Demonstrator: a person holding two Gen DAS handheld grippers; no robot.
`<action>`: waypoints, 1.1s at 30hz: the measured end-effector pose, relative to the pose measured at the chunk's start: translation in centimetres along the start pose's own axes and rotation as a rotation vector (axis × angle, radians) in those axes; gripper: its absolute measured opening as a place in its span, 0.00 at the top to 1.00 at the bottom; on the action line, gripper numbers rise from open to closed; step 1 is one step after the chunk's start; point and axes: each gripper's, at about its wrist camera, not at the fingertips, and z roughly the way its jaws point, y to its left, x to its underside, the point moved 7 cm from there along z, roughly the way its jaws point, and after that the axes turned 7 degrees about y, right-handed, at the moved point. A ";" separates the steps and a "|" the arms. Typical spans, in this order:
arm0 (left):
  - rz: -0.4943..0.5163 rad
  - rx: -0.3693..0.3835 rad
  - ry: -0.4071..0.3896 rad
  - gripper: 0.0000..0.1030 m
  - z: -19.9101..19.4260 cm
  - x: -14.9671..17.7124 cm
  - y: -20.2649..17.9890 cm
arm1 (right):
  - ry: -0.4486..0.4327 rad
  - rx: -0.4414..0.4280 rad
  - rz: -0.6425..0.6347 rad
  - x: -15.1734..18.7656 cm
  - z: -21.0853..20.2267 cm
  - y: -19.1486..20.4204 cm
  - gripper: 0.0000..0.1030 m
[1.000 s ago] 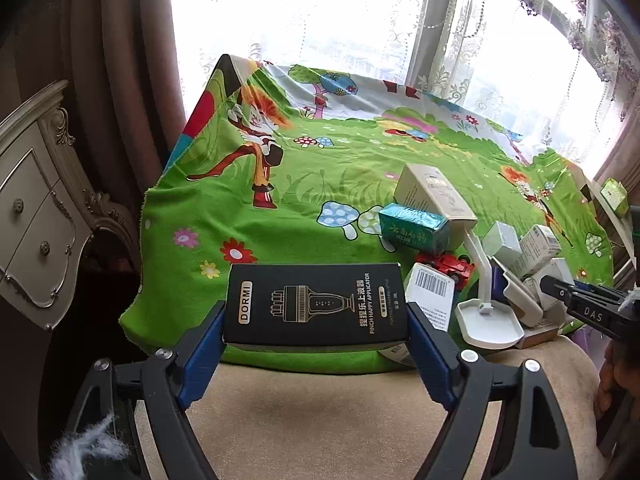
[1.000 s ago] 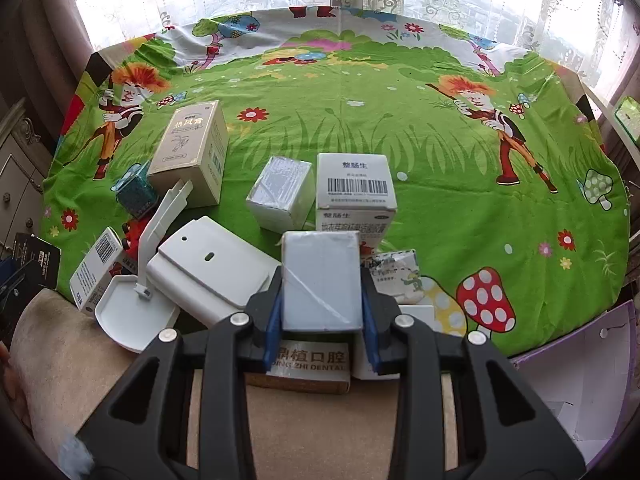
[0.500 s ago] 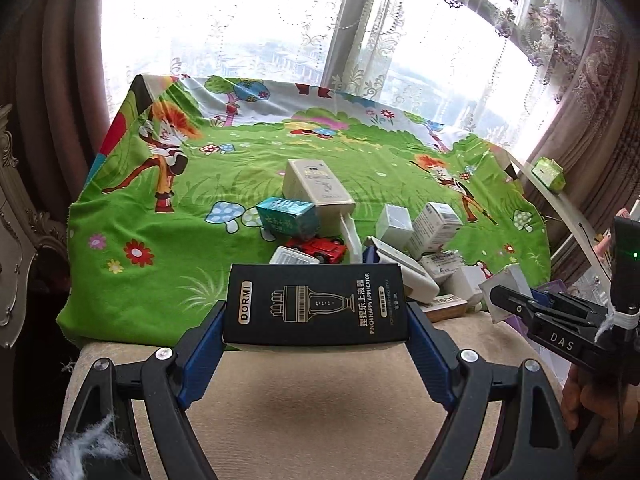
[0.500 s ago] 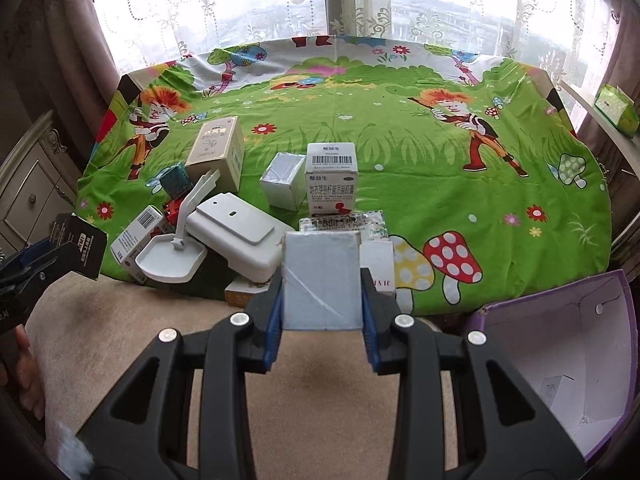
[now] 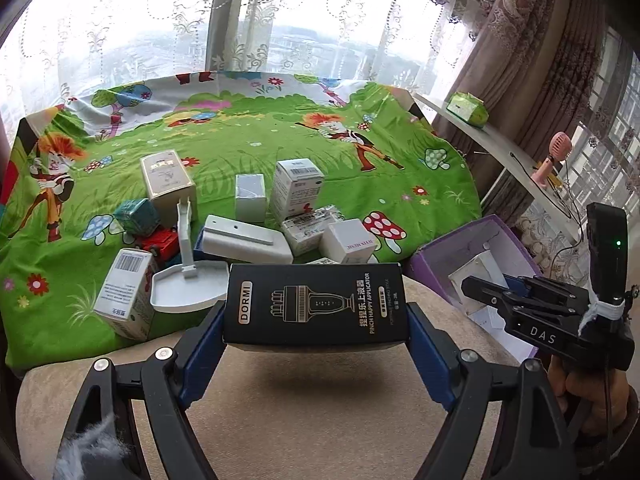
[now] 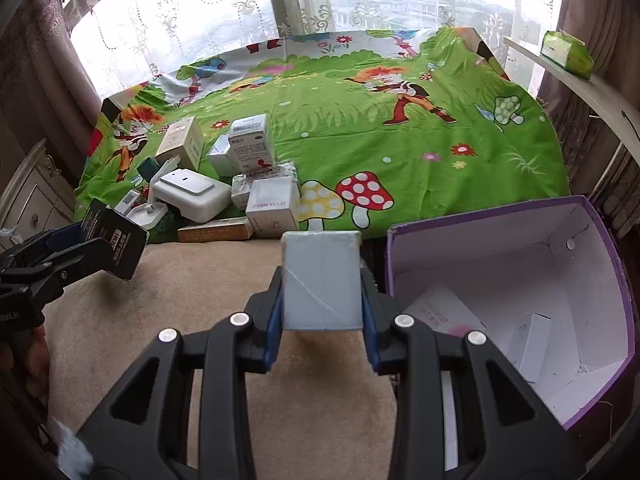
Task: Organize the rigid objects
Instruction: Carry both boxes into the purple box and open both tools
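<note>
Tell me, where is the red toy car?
In the left wrist view, the red toy car sits at the pile's left, between the teal box and the white stand.

1. A cartoon-print green cloth (image 5: 256,148) is covering the worktop, filling the view from 9 to 2 o'clock.
2. Lace curtains (image 5: 160,32) are hanging over the bright window at 12 o'clock.
3. A brown patterned drape (image 5: 516,40) is hanging at 2 o'clock.
4. A green tissue pack (image 6: 566,54) is lying on the white shelf (image 5: 516,160) at 2 o'clock.
5. A pink handheld fan (image 5: 554,156) is standing on that shelf at 3 o'clock.
6. A carved cream dresser (image 6: 32,196) is showing at 9 o'clock.
7. A beige cushion (image 6: 192,288) is spreading across the foreground at 6 o'clock.
</note>
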 end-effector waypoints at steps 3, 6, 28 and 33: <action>0.037 0.045 0.021 0.18 0.6 -0.2 -2.3 | 0.000 0.030 0.044 0.9 -0.8 -2.7 0.64; 0.089 0.079 0.039 0.18 1.1 -0.4 -4.8 | 0.000 0.067 0.080 1.7 -1.4 -5.2 0.64; 0.435 0.246 0.176 0.13 4.9 1.2 -18.7 | -0.074 0.217 0.246 3.2 -5.8 -14.7 0.26; 0.312 0.219 0.118 0.12 4.3 -0.5 -16.4 | -0.088 0.250 0.254 2.8 -6.2 -15.3 0.22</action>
